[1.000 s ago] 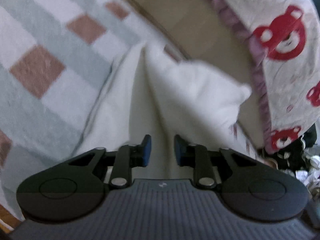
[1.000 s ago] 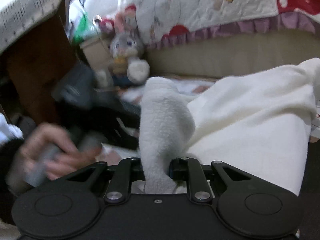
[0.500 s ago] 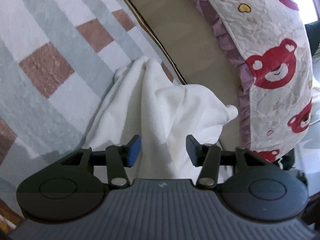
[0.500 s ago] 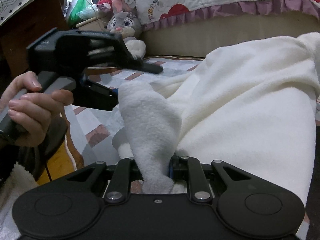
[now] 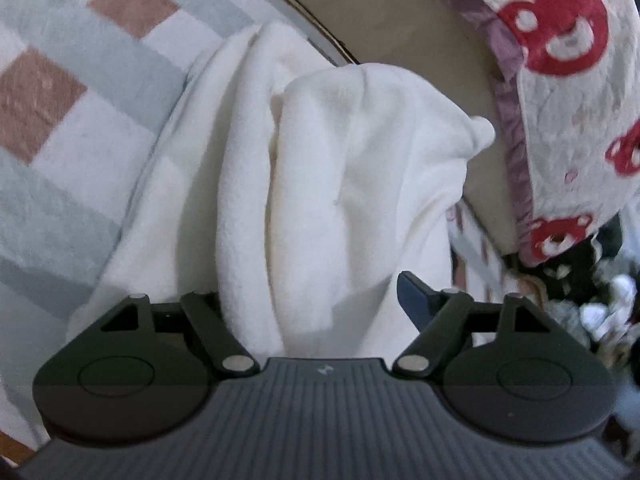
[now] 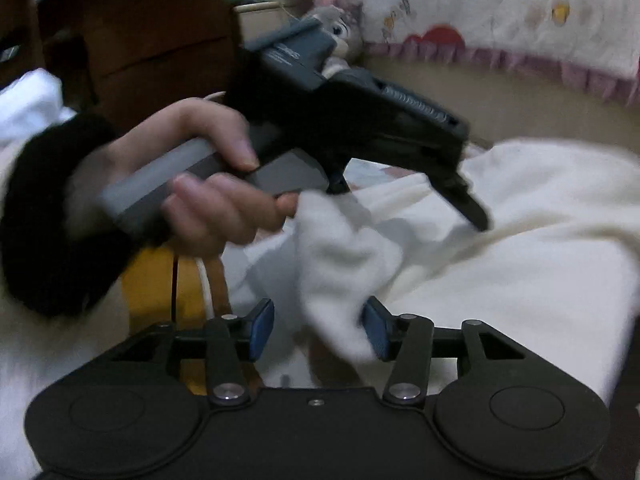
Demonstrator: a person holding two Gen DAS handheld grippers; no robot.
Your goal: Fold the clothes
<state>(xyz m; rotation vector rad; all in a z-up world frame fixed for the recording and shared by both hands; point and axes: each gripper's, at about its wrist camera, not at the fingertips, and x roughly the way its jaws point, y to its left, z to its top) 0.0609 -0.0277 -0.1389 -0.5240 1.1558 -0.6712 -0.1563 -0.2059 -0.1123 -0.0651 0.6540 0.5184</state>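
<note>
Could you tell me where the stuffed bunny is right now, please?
In the right wrist view, the stuffed bunny sits at top centre, beside the frilled quilt, partly hidden behind the left gripper.

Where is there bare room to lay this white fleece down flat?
The checkered blanket lies bare left of the white fleece, up to the beige mattress edge. Crowded: the right, where the bear quilt overhangs, and around the left gripper.
</note>
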